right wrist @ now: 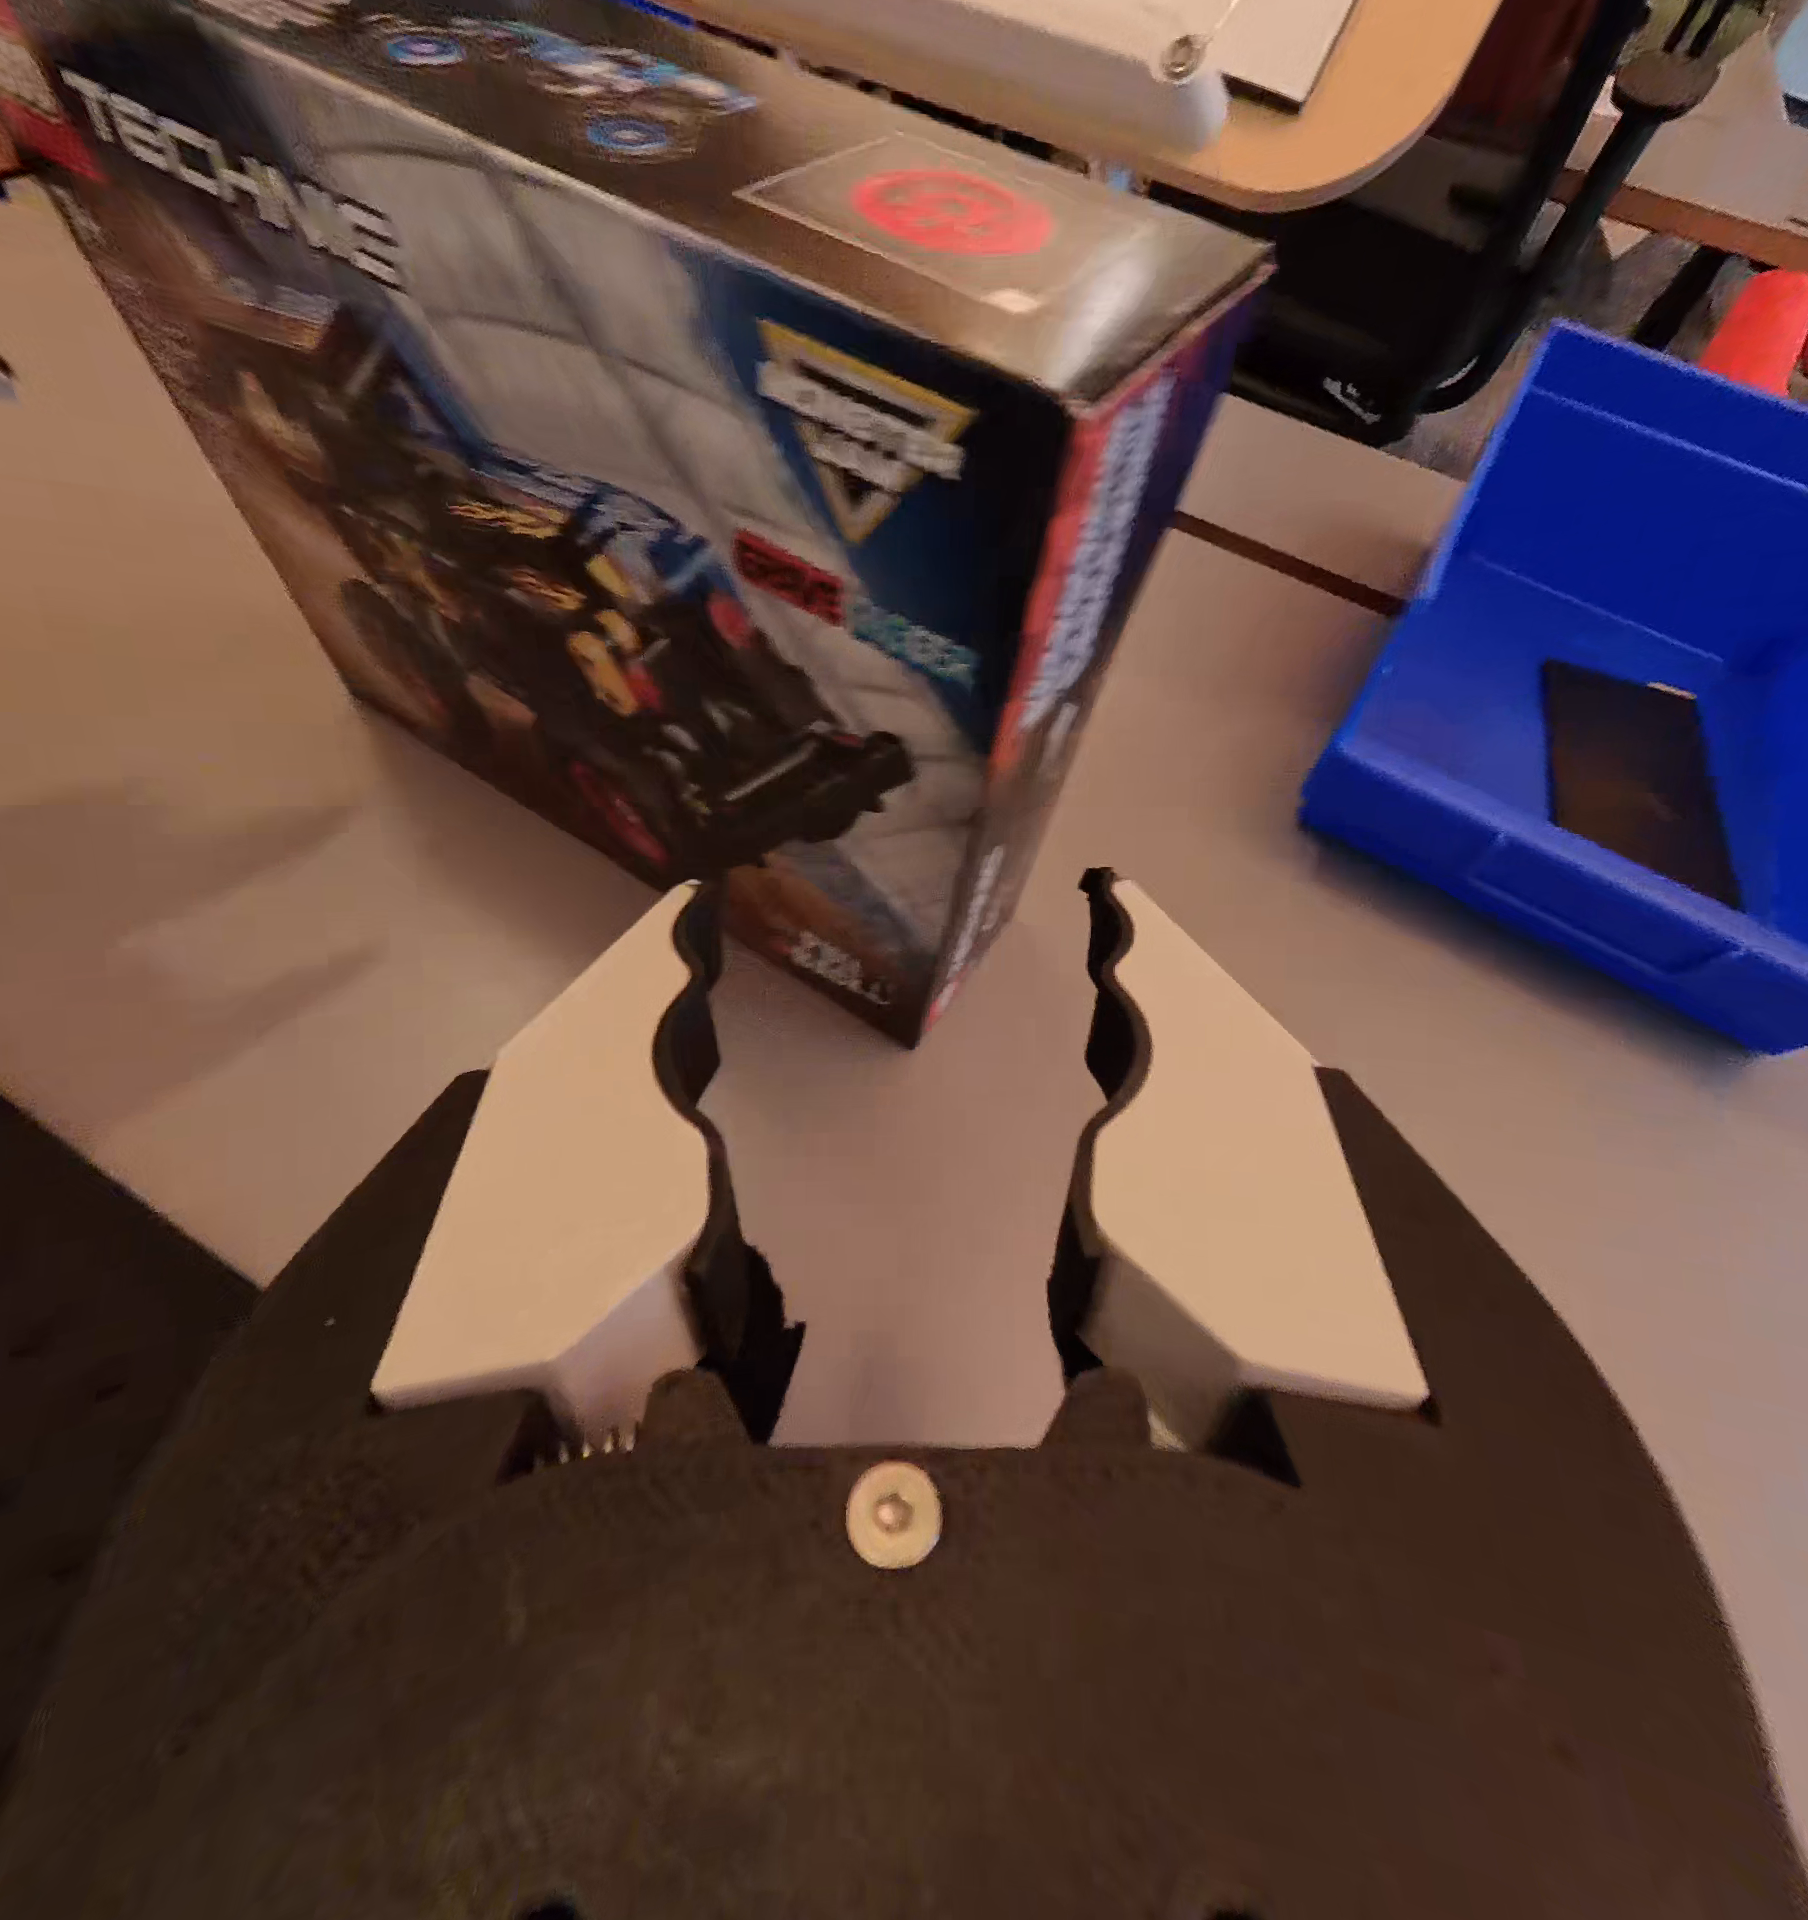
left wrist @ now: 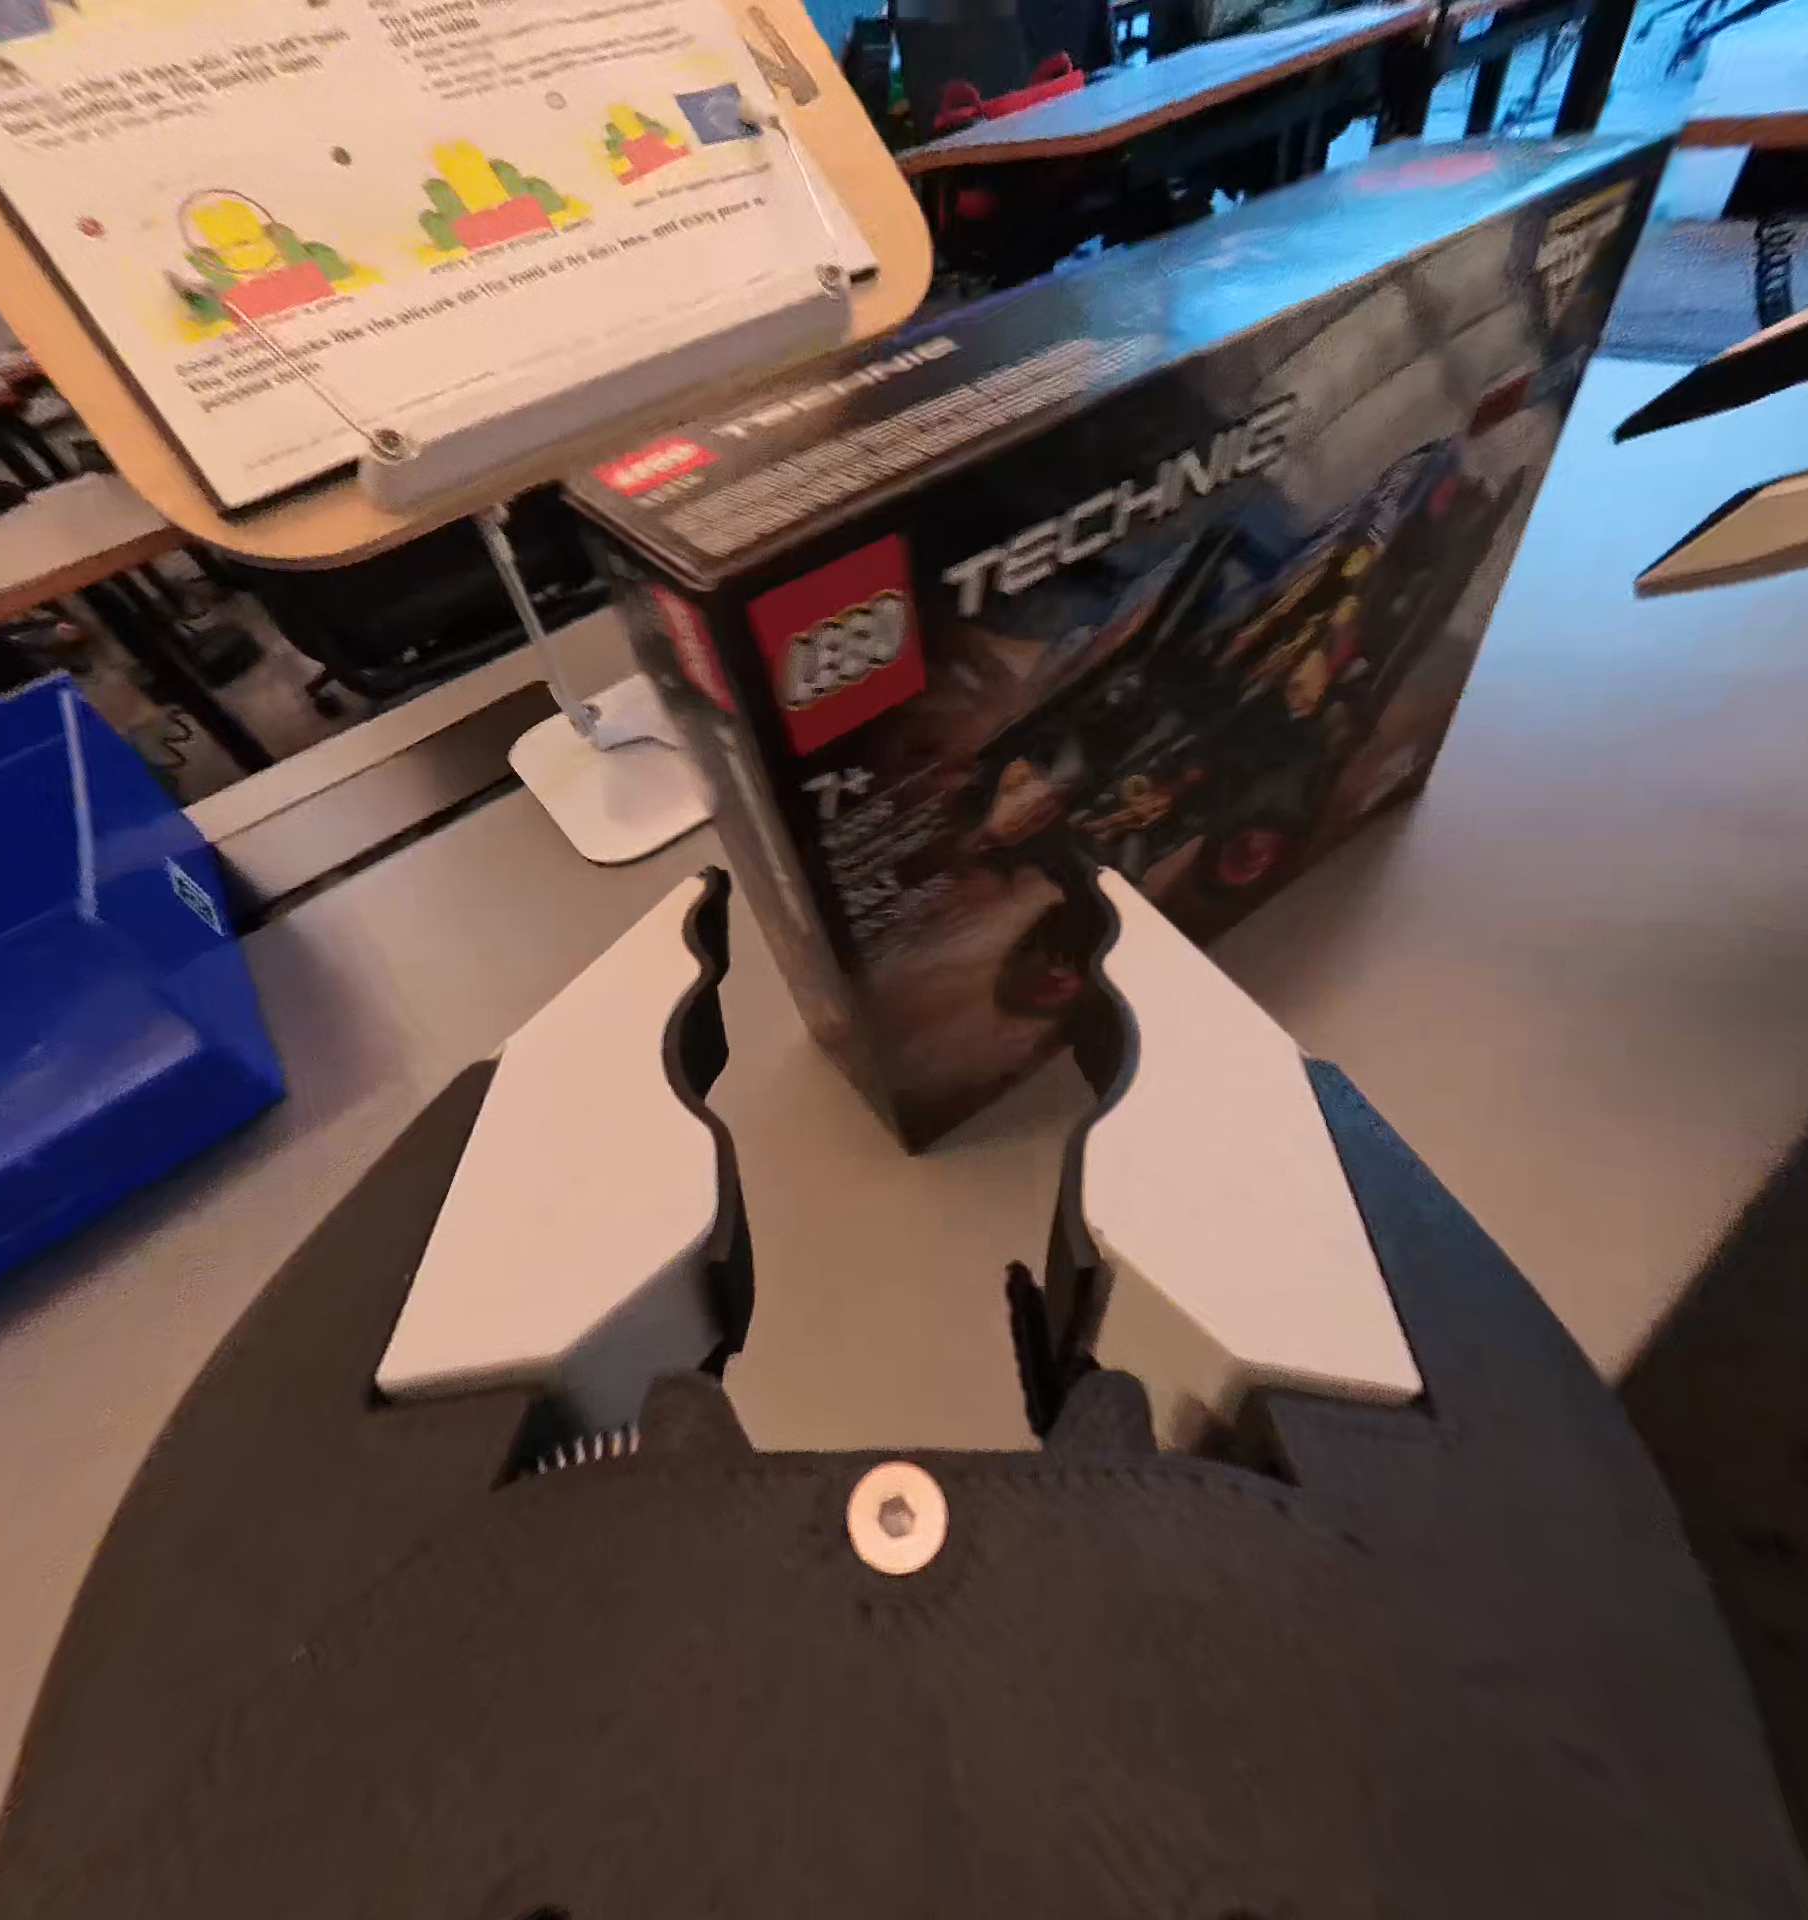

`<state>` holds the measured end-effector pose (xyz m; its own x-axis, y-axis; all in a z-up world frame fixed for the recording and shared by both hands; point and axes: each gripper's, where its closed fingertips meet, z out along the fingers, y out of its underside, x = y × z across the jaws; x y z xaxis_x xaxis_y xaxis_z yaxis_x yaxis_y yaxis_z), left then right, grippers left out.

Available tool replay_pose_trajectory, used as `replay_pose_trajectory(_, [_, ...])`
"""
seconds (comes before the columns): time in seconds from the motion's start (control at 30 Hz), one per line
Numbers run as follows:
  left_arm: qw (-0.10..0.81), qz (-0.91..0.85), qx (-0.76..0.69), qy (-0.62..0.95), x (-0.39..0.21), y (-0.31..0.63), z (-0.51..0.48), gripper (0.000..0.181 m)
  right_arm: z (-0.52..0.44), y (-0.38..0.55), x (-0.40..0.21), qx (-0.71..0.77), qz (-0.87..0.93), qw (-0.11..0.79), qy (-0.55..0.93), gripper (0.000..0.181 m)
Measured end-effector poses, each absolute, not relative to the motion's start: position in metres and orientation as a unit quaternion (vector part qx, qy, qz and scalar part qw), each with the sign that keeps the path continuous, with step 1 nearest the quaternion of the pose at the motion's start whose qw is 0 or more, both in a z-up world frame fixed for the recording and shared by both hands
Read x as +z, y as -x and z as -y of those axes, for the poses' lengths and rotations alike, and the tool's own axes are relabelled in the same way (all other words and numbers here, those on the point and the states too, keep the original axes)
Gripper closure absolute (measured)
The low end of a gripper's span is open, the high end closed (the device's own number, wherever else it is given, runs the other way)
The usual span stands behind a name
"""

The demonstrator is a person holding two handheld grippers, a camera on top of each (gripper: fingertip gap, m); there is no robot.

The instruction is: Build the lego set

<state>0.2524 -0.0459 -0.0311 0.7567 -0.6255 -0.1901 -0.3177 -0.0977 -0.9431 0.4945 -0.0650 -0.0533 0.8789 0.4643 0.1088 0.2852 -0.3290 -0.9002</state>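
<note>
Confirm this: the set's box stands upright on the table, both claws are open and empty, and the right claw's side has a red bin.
Wrong on one point: the bin is blue, as the right wrist view shows. The box stands upright on the table; left claw and right claw are open and empty.

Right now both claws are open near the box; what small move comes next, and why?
Probably ease the left claw and right claw forward onto opposite ends of the box. It stands upright and shut on the table, each claw points at one end corner, and neither holds anything. No loose bricks show, so building likely starts with getting it open.
</note>
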Motion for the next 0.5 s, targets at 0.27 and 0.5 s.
replay_pose_trajectory(0.27, [0.529,-0.306,-0.098,0.786,-0.079,-0.297,0.059,0.089,0.087,-0.425,-0.066,0.096,0.177,0.546,0.813,0.072])
replay_pose_trajectory(0.5, [0.496,-0.315,-0.106,0.802,-0.105,-0.325,0.064,0.078,0.075,-0.417,-0.099,0.07,0.146,0.528,0.834,0.068])
